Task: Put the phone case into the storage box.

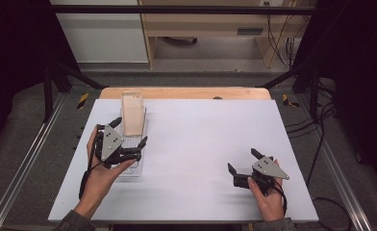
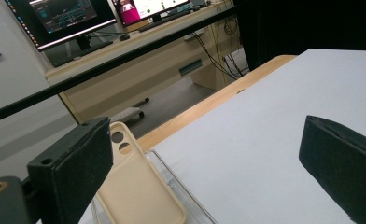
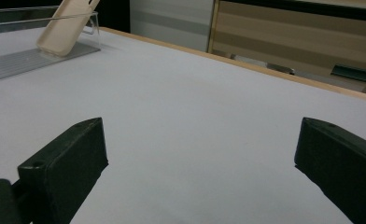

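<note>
So the left gripper (image 1: 129, 131) sits over the near-left part of the white table (image 1: 201, 144), right by a beige phone case (image 1: 132, 114) that leans tilted in a clear plastic stand (image 1: 133, 168). Jaws are wide apart w/ nothing pinched between them. In the left gripper view the case (image 2: 139, 186) is just beside the left-hand jaw, partly behind it, camera cutout holes at the top end, and the clear rim of the stand (image 2: 181, 191) runs along its edge. Can't tell if that jaw actually touches the case, looks v close but prob a small gap. The other jaw is well apart from it, over bare table.

Right gripper (image 1: 242, 161) is on the right side of the table, near the front edge, held low in the person's hand. Jaws also spread wide, empty, just white table surface (image 3: 195, 116) between them in the right gripper view. From there you can see the phone case (image 3: 62, 25) far off at top left, tilted back against the stand's clear wall (image 3: 31, 18).

Case is at the back-left of the table, close to the wooden edge strip (image 1: 186, 93). The two grippers are well apart from each other.
</note>
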Demonstrator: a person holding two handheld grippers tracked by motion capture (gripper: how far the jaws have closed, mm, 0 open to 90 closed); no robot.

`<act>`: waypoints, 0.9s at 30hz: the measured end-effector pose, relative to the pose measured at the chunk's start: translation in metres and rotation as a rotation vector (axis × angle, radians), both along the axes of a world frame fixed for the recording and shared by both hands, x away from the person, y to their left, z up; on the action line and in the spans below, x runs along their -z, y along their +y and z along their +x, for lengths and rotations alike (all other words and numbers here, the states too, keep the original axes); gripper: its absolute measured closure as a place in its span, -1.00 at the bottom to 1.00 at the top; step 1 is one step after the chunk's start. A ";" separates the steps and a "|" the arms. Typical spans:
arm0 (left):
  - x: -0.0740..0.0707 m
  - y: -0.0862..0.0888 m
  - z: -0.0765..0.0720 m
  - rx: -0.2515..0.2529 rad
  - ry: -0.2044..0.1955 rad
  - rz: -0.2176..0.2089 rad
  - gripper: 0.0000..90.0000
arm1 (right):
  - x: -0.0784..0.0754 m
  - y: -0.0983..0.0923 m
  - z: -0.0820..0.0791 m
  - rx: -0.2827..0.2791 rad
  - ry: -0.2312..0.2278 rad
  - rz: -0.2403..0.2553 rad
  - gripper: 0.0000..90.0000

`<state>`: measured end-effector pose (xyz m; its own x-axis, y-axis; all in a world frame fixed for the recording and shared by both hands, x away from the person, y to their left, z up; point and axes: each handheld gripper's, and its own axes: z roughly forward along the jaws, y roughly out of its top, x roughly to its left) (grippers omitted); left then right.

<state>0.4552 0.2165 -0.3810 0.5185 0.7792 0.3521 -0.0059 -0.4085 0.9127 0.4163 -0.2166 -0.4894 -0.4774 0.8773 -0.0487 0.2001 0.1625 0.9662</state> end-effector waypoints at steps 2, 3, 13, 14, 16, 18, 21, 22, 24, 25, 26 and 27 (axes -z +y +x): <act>0.001 0.002 -0.002 0.002 -0.005 0.000 -0.94 | 0.000 0.000 0.000 0.001 0.000 0.000 -0.95; 0.001 0.003 -0.004 0.004 -0.004 0.002 -0.94 | 0.000 0.000 0.000 0.001 0.000 0.000 -0.95; 0.009 0.022 -0.021 0.029 0.006 -0.070 -0.94 | 0.000 0.001 0.000 0.000 -0.001 -0.004 -0.95; 0.010 0.024 -0.022 0.033 0.010 -0.080 -0.94 | 0.000 0.001 0.000 0.000 -0.001 -0.004 -0.95; 0.012 0.030 -0.025 0.035 0.015 -0.114 -0.94 | 0.000 0.001 0.000 0.001 0.000 -0.004 -0.95; 0.014 0.036 -0.026 0.034 0.020 -0.141 -0.94 | 0.000 0.001 0.000 0.002 -0.001 -0.003 -0.95; 0.017 0.046 -0.027 0.029 0.021 -0.193 -0.94 | 0.000 0.001 0.000 0.003 0.000 -0.003 -0.95; 0.019 0.050 -0.027 0.028 0.034 -0.208 -0.94 | 0.000 0.002 0.000 0.002 0.001 -0.004 -0.95; 0.021 0.056 -0.028 0.023 0.032 -0.232 -0.94 | 0.000 0.002 0.000 0.001 0.001 -0.006 -0.95; 0.022 0.059 -0.029 0.021 0.032 -0.242 -0.94 | 0.000 0.002 0.000 0.001 0.001 -0.006 -0.95; 0.022 0.062 -0.029 0.015 0.031 -0.249 -0.94 | 0.000 0.002 0.000 0.002 0.001 -0.006 -0.95; 0.023 0.065 -0.029 0.010 0.032 -0.254 -0.94 | 0.000 0.002 0.000 0.002 0.001 -0.006 -0.95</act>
